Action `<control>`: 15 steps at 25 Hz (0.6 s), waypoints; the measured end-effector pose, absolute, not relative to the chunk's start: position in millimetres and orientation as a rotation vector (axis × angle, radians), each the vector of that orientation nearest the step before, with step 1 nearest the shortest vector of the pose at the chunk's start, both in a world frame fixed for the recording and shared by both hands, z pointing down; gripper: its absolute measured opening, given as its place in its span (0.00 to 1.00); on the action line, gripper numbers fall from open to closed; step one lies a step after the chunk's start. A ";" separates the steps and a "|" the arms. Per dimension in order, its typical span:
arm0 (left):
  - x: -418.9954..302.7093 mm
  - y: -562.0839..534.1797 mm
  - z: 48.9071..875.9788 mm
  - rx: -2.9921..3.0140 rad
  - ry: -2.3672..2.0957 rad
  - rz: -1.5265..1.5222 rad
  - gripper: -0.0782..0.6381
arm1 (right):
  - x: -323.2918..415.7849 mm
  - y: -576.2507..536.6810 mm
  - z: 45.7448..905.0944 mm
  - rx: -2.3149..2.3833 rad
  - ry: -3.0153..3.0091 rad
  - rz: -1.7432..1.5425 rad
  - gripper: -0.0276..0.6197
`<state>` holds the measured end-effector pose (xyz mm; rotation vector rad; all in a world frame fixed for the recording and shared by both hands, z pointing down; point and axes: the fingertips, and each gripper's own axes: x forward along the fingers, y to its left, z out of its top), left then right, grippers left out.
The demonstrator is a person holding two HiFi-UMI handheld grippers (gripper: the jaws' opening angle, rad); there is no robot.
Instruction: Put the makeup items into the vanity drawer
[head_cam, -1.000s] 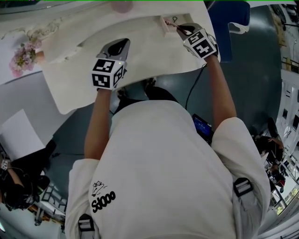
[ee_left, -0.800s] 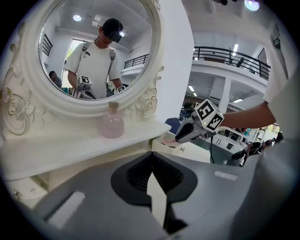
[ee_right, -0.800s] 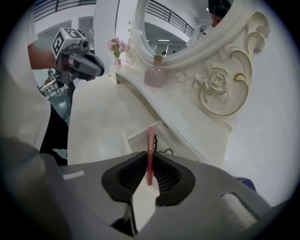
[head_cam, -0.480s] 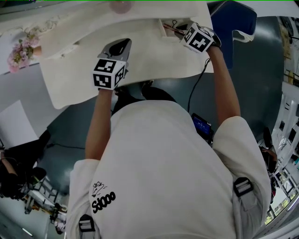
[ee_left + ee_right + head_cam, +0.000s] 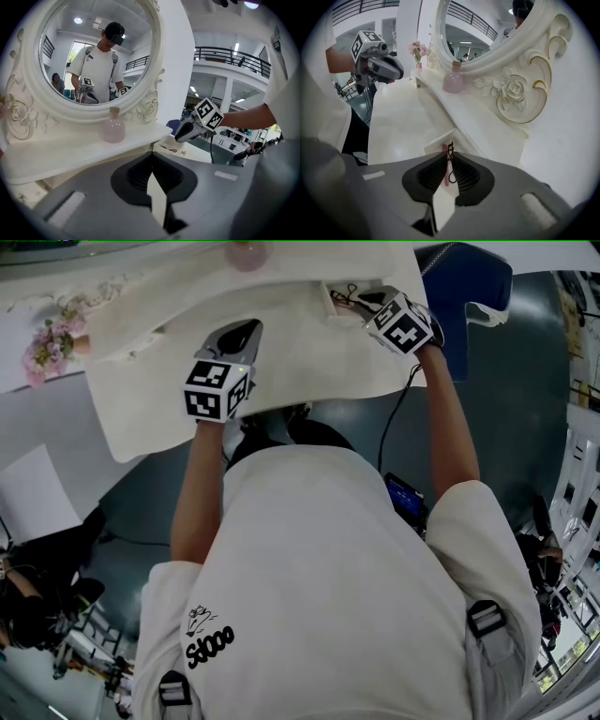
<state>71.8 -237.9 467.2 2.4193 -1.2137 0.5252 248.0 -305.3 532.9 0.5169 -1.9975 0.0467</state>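
A white vanity table (image 5: 309, 352) has a small open drawer (image 5: 334, 292) at its back right, also seen under my right jaws (image 5: 436, 139). My right gripper (image 5: 362, 298) hangs just over that drawer. Its jaws are closing, with a black wire eyelash curler with a pink handle (image 5: 449, 165) pinched between them. The left gripper (image 5: 240, 334) hovers over the middle of the tabletop, shut with nothing in it (image 5: 152, 157). From the left gripper view the right gripper (image 5: 187, 133) shows above the drawer (image 5: 172, 149).
A pink bottle (image 5: 114, 131) stands on the shelf under the oval mirror (image 5: 96, 51). A vase of pink flowers (image 5: 52, 343) is at the far left of that shelf. A blue chair (image 5: 464, 287) stands right of the table.
The right gripper with the curler edged toward the drawer and then back a little, staying over it. The left gripper has barely moved.
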 end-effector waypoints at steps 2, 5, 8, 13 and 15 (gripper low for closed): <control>67.3 -240.9 456.9 2.452 -1.209 0.517 0.13 | 244.3 -304.9 519.8 0.615 -2.025 0.064 0.06; 57.6 -245.8 438.7 2.499 -1.212 0.500 0.13 | 228.9 -294.7 497.1 0.719 -2.087 0.115 0.05; 46.7 -258.3 417.9 2.569 -1.207 0.484 0.13 | 208.4 -286.3 476.7 0.776 -2.124 0.101 0.05; 3.7 -301.1 374.4 2.673 -1.230 0.408 0.13 | 163.1 -312.3 425.9 0.998 -2.209 0.099 0.05; -7.2 -303.9 355.2 2.699 -1.238 0.378 0.13 | 153.5 -311.5 405.0 1.082 -2.234 0.117 0.05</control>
